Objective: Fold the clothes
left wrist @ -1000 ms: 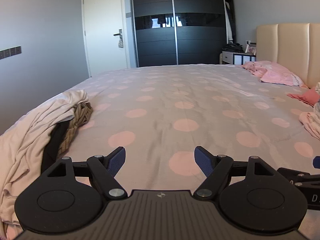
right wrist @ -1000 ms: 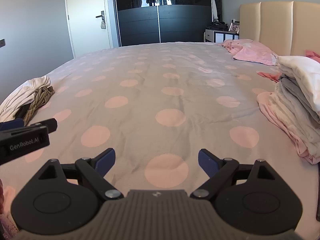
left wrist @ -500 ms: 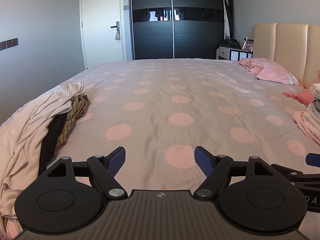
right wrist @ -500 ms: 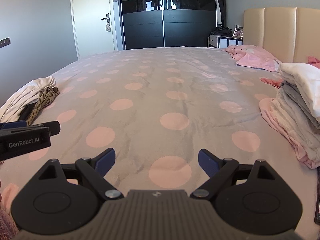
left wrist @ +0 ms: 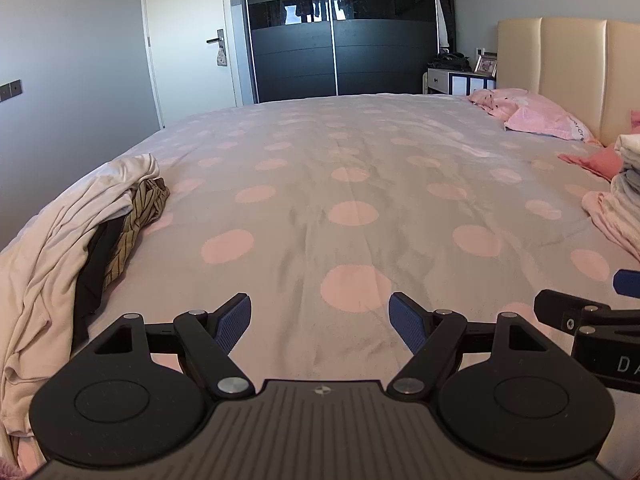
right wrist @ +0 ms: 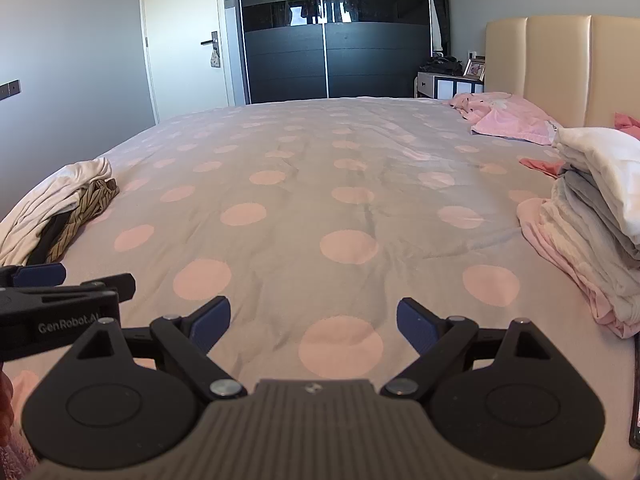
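A heap of unfolded clothes [left wrist: 68, 240], cream on top with a striped olive piece and a black one under it, lies at the bed's left edge; the right wrist view shows the same heap [right wrist: 56, 208] further off. A stack of folded clothes [right wrist: 592, 224] in white, grey and pink sits at the right; its edge [left wrist: 624, 200] shows in the left wrist view. My left gripper [left wrist: 320, 322] hovers open over the bedspread, nothing between its blue pads. My right gripper [right wrist: 314, 326] is open too, beside the left one, and holds nothing.
The grey bedspread with pink dots [left wrist: 352, 184] stretches ahead. A pink pillow [right wrist: 516, 120] lies by the beige headboard [right wrist: 560, 64]. A reddish garment [left wrist: 592, 158] sits near the folded stack. Dark wardrobe [left wrist: 340, 36], white door and nightstand stand beyond the bed.
The left wrist view has tilted slightly, so the wardrobe and door sit differently in frame. Both grippers stay open and empty over the same patch of bedspread.
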The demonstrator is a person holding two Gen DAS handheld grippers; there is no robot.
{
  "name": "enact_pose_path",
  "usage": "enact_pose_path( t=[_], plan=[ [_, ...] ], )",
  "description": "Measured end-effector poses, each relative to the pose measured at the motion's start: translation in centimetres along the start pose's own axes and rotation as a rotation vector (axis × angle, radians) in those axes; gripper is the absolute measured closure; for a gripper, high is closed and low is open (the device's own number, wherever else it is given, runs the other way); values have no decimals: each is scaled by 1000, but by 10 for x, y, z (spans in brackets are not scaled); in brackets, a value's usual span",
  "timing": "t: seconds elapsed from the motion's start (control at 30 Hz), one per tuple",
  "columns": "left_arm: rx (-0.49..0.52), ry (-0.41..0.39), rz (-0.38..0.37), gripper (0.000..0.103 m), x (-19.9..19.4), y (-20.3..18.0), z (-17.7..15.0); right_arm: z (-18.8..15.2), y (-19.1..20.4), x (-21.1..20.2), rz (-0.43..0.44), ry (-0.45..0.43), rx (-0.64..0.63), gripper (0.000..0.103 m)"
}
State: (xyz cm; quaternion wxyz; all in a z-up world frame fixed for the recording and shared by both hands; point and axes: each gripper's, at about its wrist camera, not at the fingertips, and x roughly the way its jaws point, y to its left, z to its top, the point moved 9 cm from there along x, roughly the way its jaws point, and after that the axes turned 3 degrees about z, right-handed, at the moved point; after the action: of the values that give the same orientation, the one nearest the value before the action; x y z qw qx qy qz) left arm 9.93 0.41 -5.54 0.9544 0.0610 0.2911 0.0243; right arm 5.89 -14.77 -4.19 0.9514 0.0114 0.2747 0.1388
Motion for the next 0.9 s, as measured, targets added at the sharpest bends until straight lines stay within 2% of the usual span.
enact_pose_path(
  t=[0.9],
  plan=[
    [11,13,-17,28,-1,-5,-4,-1,4,-3,9,3,-23,11]
  ],
)
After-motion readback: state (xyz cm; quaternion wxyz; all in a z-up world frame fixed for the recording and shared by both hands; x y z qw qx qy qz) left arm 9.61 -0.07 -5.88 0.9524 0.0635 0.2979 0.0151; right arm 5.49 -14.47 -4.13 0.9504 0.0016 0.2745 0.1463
